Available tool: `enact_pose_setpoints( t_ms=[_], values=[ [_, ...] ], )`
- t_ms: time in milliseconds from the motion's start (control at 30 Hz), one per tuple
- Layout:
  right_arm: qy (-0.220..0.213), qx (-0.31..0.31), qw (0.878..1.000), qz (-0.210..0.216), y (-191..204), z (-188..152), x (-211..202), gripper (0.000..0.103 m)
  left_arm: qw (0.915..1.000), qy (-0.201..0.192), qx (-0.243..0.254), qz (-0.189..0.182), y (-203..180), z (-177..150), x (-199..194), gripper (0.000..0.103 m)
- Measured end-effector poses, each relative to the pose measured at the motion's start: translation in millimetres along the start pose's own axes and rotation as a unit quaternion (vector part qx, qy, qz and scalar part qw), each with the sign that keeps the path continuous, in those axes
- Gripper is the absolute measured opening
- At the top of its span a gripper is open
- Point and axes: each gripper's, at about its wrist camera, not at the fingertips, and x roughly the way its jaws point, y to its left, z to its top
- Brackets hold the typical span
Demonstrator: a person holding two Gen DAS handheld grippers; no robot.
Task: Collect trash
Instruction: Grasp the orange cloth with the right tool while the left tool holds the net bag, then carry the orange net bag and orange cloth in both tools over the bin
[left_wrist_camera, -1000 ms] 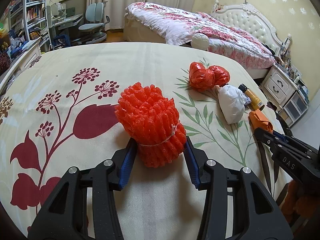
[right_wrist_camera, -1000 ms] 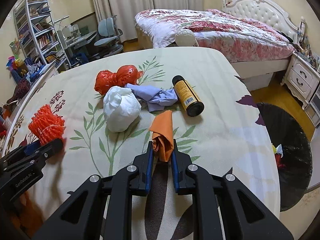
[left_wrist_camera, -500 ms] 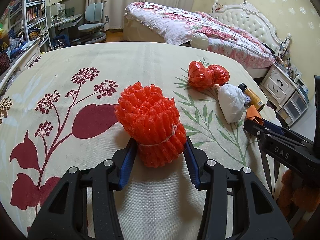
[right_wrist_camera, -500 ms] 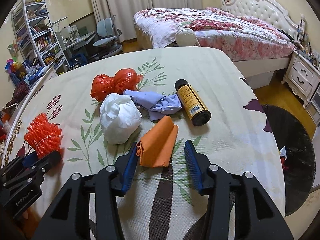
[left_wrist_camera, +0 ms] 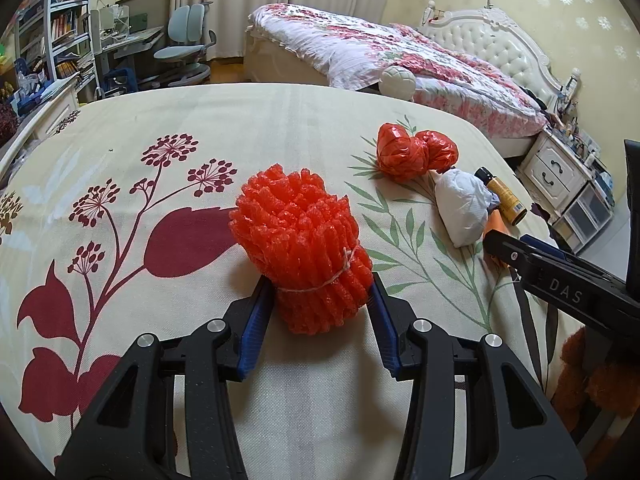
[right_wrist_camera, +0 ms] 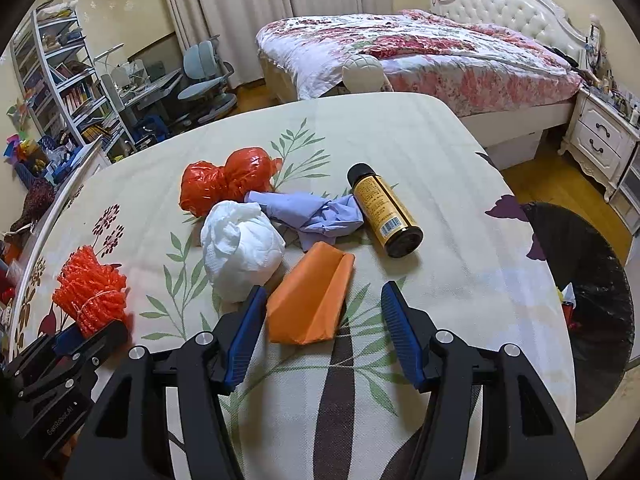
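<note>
Evidently the left gripper [left_wrist_camera: 318, 308] is clamped on the red foam bundle [left_wrist_camera: 304, 248] for carrying; beside that bundle, the right gripper's [right_wrist_camera: 324, 312] jaws are opening around the orange paper [right_wrist_camera: 312, 296].

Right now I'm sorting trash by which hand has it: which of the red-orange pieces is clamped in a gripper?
The red foam-net bundle, tied with string, between the left gripper pads; the others lie free.

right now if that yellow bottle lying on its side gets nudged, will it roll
Probably. The yellow bottle is round and lies on its side on the tablecloth, so a sideways push should roll it. The soft cloth may slow it. It looks rigid, so it shouldn't crumple.
</note>
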Motion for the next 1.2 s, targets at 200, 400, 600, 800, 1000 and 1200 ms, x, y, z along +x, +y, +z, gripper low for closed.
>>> enact_pose_setpoints(
  t_ms=[200, 400, 600, 800, 1000, 1200],
  values=[
    [0.000, -0.010, 1.000, -0.002, 9, -2, 1, 0.039, 1.0000, -0.001, -0.001, -0.002, -2, 1, -1, 0.045],
    [-0.009, -0.018, 1.000, -0.008, 9, -9, -7, 0.037, 1.0000, -0.003, -0.001, -0.004, -1, 1, -2, 0.045],
    [-0.017, -0.016, 1.000, -0.011, 2, -13, -17, 0.037, 1.0000, -0.007, -0.001, -0.005, -1, -1, -6, 0.044],
    [-0.028, -0.014, 0.999, -0.016, -9, -16, -30, 0.037, 0.9999, -0.015, 0.000, -0.008, -6, -2, -13, 0.044],
    [-0.046, -0.008, 0.999, -0.028, -28, -18, -49, 0.037, 0.9993, -0.028, 0.014, -0.022, -25, -1, -24, 0.044],
    [-0.066, 0.008, 0.996, -0.053, -60, -17, -71, 0.037, 0.9975, -0.036, 0.039, -0.047, -58, 2, -28, 0.044]
  ],
)
